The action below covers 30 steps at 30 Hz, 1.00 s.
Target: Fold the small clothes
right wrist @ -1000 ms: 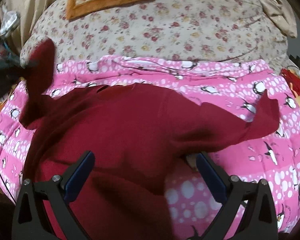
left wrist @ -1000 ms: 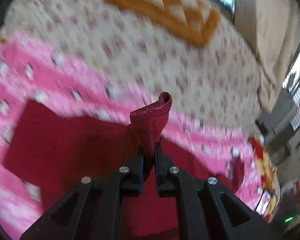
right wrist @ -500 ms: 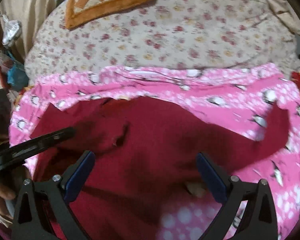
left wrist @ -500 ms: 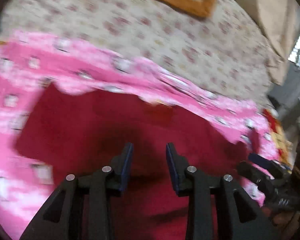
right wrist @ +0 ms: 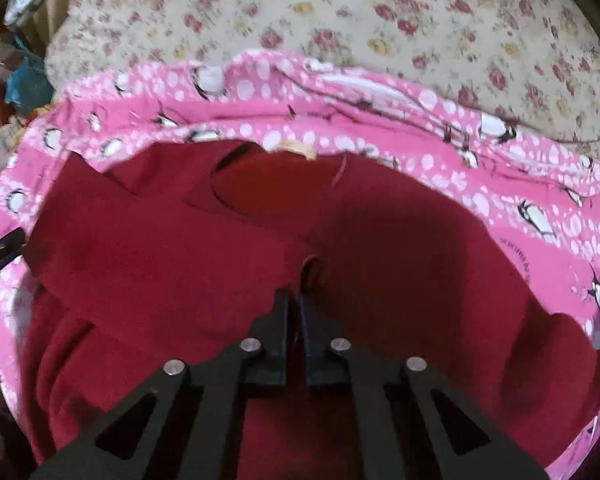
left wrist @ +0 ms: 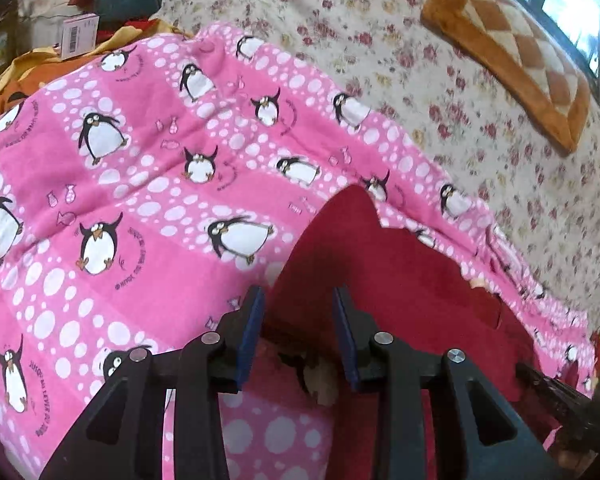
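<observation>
- Lay spread on the pink penguin blanket (left wrist: 132,184) on the bed: the red top (right wrist: 380,248), neckline (right wrist: 276,184) toward the far edge.
- Already lay folded across the chest: 1 sleeve (right wrist: 148,240), running from the left side toward the middle.
- Was clamped on a small pucker of red cloth near the middle of the top: right gripper (right wrist: 296,312), jaws almost together with the fabric pinched between.
- Hovered at the top's left edge with jaws apart and nothing held: left gripper (left wrist: 298,320), red cloth showing between and beyond the pads.
- Probably in hand: bringing the other sleeve across the body, judged from the pinch sitting where the folded sleeve ended.
- Best done by carrying the pinched cloth low and flat, so no drag would disturb the sleeve already laid.
- Worth checking before release: that only 1 layer sat in the grip. Could not tell from the right view whether the body fabric beneath was caught too.
- Better to open the right jaws only once the cloth rested down, then lift straight away, to avoid a raised ridge.
- Useful for the left gripper: pressing or holding the near edge to keep the top from sliding on the soft blanket.
- Risk: bunching on the rumpled blanket near the floral sheet (right wrist: 340,20), giving a crooked fold.
</observation>
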### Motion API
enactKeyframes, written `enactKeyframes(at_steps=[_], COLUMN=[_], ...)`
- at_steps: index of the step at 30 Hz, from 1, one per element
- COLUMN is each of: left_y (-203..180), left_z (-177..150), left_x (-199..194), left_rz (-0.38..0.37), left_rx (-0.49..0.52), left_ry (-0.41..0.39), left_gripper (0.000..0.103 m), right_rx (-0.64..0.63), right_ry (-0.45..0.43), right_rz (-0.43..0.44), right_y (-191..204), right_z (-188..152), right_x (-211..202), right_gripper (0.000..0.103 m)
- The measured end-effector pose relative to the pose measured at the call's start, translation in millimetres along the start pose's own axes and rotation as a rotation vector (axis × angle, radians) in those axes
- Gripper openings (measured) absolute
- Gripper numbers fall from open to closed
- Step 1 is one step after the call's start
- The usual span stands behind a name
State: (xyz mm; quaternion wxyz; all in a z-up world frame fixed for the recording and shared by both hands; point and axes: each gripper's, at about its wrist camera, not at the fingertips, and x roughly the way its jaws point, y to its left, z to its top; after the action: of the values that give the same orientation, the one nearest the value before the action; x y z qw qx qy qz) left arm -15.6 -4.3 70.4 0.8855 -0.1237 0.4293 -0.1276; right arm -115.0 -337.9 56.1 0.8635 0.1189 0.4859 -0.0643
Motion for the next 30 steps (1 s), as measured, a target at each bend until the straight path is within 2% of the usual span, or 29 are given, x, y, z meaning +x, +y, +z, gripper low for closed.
enactKeyframes(at_steps=[3,5,8,13,15,17,19,20,21,22,24,28,30], left_y=[-8,-16,-28,-46,-50,-54,-59,-60,-60,-58,-53,-43,-42], left_z=[1,1,-3,-8,-9,-9,-11,-13,-14,-16,-16,-13,-15], left_x=[0,2,8,15,16,19,30,36,43,49,58,62,64], left_rz=[-0.009,-0.018,-0.040,-0.095,-0.126,-0.130,-0.115,-0.092,-0.054,-0.026,-0.007,0.013,0.010], left_rx=[0.008,0.022,0.045,0.090,0.103,0.115,0.144,0.155,0.160,0.157,0.131,0.092,0.086], left_ry=[-0.020,-0.020,-0.005,0.017,0.019,0.024,0.060,0.078,0.095,0.110,0.132,0.115,0.121], left_gripper=[0.013,0.013,0.013,0.013,0.013,0.016,0.019,0.019,0.019,0.019,0.021,0.030,0.031], right_rx=[0.027,0.047,0.091,0.133,0.130,0.112,0.114,0.129,0.144,0.163,0.173,0.153,0.109], right_ry=[-0.083,-0.124,-0.116,-0.062,-0.074,-0.093,-0.047,-0.005,0.010,-0.004,-0.033,-0.090,-0.086], right_rz=[-0.009,-0.074,-0.183,-0.230,-0.228,-0.260,-0.272,-0.264,-0.250,-0.233,-0.234,-0.174,-0.142], right_y=[-15,-30,-55,-73,-74,-73,-78,-82,-85,-88,-88,-75,-62], right_z=[7,11,14,12,9,9,11,12,10,9,4,-5,-9], right_x=[-32,-46,-41,-15,-18,-18,-5,3,4,0,-13,-42,-44], right_gripper=[0.004,0.004,0.004,0.004,0.004,0.005,0.012,0.024,0.028,0.029,0.043,0.049,0.055])
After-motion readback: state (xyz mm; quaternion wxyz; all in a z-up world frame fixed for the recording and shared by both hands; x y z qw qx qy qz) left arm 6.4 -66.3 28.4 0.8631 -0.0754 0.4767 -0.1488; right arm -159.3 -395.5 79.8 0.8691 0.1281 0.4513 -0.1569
